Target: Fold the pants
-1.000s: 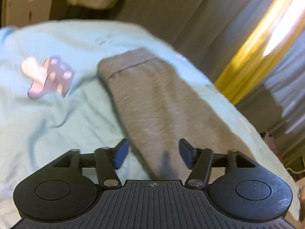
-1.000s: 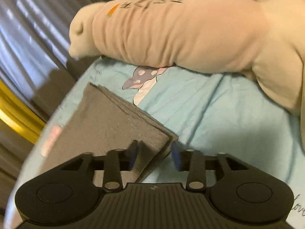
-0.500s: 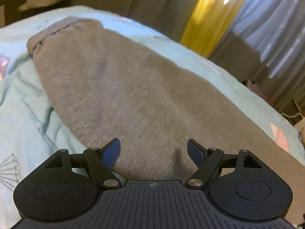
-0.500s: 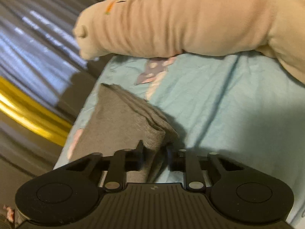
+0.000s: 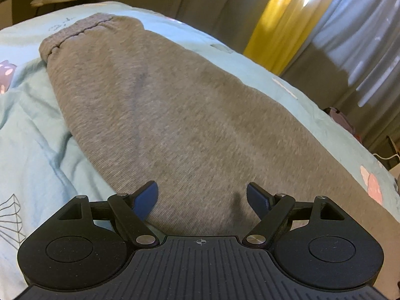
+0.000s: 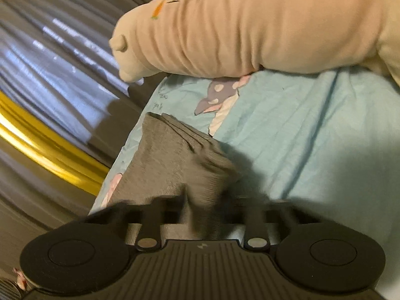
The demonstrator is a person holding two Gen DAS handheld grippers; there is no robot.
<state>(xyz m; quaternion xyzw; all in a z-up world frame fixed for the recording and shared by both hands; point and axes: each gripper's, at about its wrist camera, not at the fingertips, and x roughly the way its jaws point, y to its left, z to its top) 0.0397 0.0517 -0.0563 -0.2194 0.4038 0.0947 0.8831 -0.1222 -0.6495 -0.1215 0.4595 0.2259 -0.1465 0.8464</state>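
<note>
Grey pants [image 5: 187, 112] lie folded lengthwise on the light blue bed sheet [image 5: 30, 137], with the ribbed cuff [image 5: 75, 28] at the far end. My left gripper [image 5: 202, 192] hovers low over the near part of the pants, its jaws wide open and its blue pads [image 5: 147, 197] clear of the cloth. In the right wrist view the stacked cuff end of the pants [image 6: 162, 165] is bunched up between the fingers of my right gripper [image 6: 205, 207]. Its jaws are closing and pinch that corner of cloth; this view is blurred.
A long beige plush pillow [image 6: 250, 25] lies across the sheet [image 6: 312, 137] beyond the pants. Grey and yellow curtains [image 5: 280, 20] hang past the bed's edge [image 5: 287, 87], which runs close along the pants. A printed figure [image 6: 217, 100] marks the sheet.
The left gripper moved in over the pants and opened wider. The right gripper's jaws closed on the corner of the folded pants, and the cloth bunched up between them.
</note>
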